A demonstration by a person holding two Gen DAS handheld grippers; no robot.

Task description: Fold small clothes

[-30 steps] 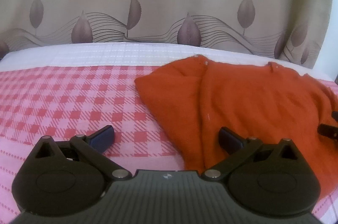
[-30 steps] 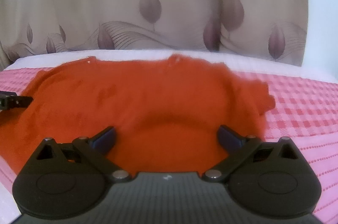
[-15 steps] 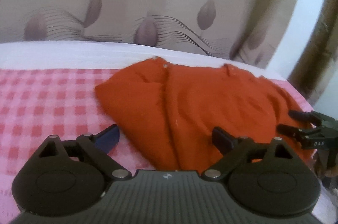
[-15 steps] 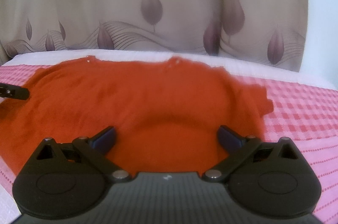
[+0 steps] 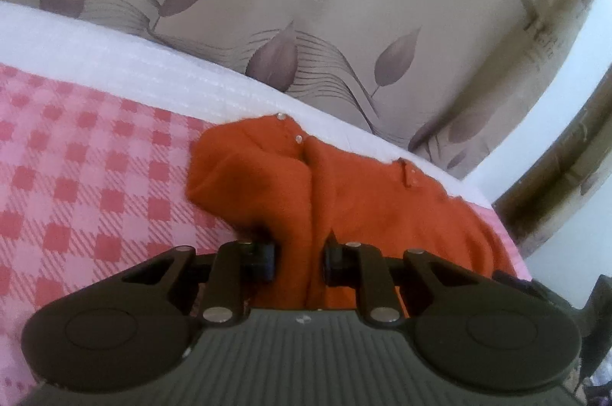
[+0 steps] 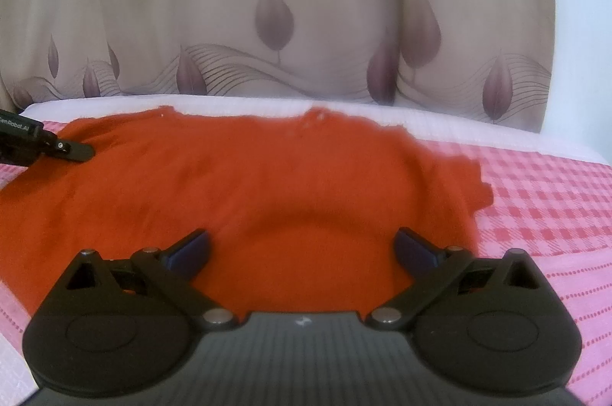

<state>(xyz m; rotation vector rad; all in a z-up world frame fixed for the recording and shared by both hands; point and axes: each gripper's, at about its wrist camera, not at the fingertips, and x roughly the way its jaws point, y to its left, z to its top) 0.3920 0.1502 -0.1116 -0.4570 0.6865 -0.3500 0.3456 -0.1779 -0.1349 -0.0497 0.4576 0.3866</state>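
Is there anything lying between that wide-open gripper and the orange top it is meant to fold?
Nothing visible. The right hand-held gripper hangs open directly over the orange top, with only bare fabric between its fingers.

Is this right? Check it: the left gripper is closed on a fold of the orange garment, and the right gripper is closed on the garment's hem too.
One part is wrong. The left gripper is indeed closed on a fold of the orange garment, as the left wrist view shows. But the right gripper is open: in the right wrist view its fingers are spread wide over the garment, gripping nothing.
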